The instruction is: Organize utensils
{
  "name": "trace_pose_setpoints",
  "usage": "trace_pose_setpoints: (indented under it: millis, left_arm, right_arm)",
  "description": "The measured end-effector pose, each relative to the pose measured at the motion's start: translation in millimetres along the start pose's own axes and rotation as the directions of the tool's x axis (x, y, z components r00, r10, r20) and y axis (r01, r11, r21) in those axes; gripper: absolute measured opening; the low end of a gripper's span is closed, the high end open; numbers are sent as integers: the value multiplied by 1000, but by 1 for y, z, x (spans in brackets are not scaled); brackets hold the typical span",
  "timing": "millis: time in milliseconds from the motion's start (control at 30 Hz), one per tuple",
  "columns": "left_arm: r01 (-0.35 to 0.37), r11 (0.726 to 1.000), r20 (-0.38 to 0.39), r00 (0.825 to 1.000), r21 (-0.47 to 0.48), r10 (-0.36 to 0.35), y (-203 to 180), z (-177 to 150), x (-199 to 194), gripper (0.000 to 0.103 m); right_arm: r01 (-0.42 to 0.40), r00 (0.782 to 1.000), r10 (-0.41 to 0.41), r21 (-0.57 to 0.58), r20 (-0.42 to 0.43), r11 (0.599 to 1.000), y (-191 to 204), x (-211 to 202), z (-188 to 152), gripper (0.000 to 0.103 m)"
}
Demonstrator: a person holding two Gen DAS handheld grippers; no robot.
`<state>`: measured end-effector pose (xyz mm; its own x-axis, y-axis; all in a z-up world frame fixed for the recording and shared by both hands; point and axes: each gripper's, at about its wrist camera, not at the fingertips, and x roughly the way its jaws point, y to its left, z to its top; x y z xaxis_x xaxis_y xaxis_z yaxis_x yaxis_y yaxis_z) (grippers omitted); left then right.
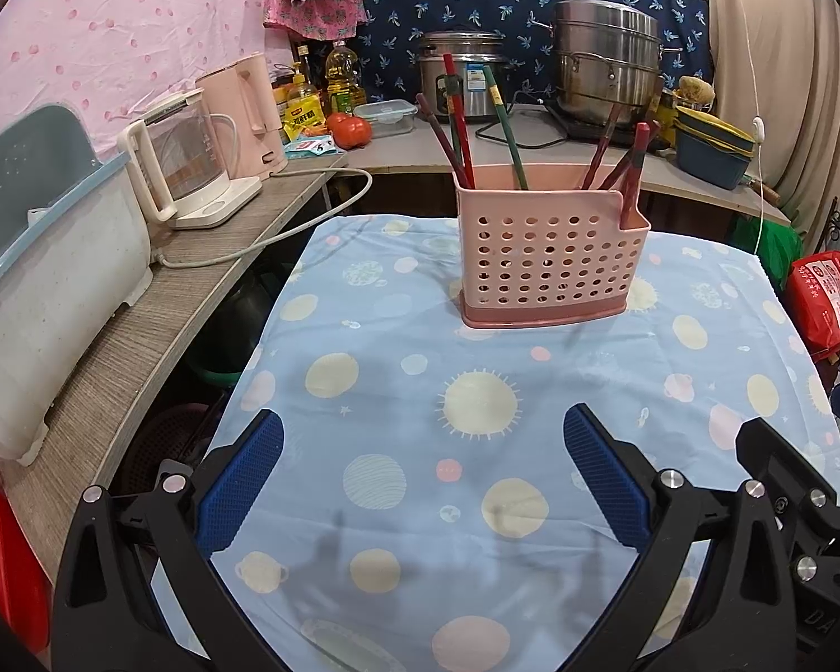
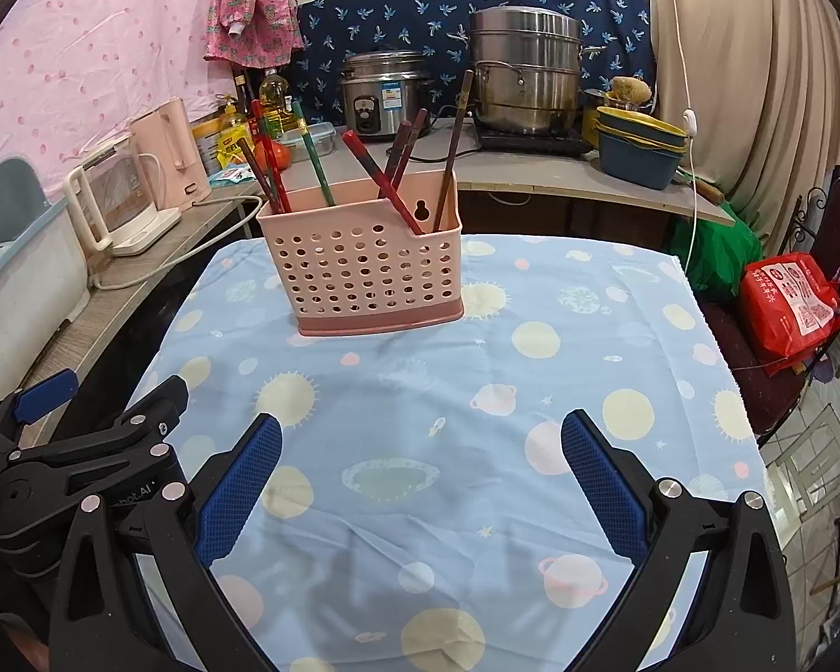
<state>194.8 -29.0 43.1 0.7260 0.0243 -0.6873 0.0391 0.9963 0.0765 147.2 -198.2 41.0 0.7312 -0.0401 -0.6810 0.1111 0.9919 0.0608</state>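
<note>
Surface (image 1: 397,336): covered by a pale blue planet-print cloth.
Holder (image 1: 549,257): pink, perforated, upright on the far half of the cloth; keyhole slot in the back wall seen only from the right wrist.
Chopsticks (image 1: 458,123): red, green and dark, leaning in the holder; count unclear.
Left gripper (image 1: 423,481): spread wide, holding nothing.
Right gripper (image 2: 420,481): spread wide, holding nothing.
Writing: red bag (image 2: 789,302) print too small to read.

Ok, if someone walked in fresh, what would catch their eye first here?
Probably the pink holder standing mid-table on the planet-print cloth, chopsticks leaning out of it at all angles. Next, the steel steamer pot on the back counter. Both the left gripper and right gripper hang open over the cloth, holding nothing.
</note>
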Motion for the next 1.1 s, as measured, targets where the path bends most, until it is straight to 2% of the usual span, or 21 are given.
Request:
trace_pose_setpoints:
  millis: [1100]
  left_arm:
    - [4, 1000, -12, 1000, -5, -4, -2, 0, 2, 96]
  right_arm:
    - [15, 1000, -15, -2, 0, 1000, -1, 0, -1, 97]
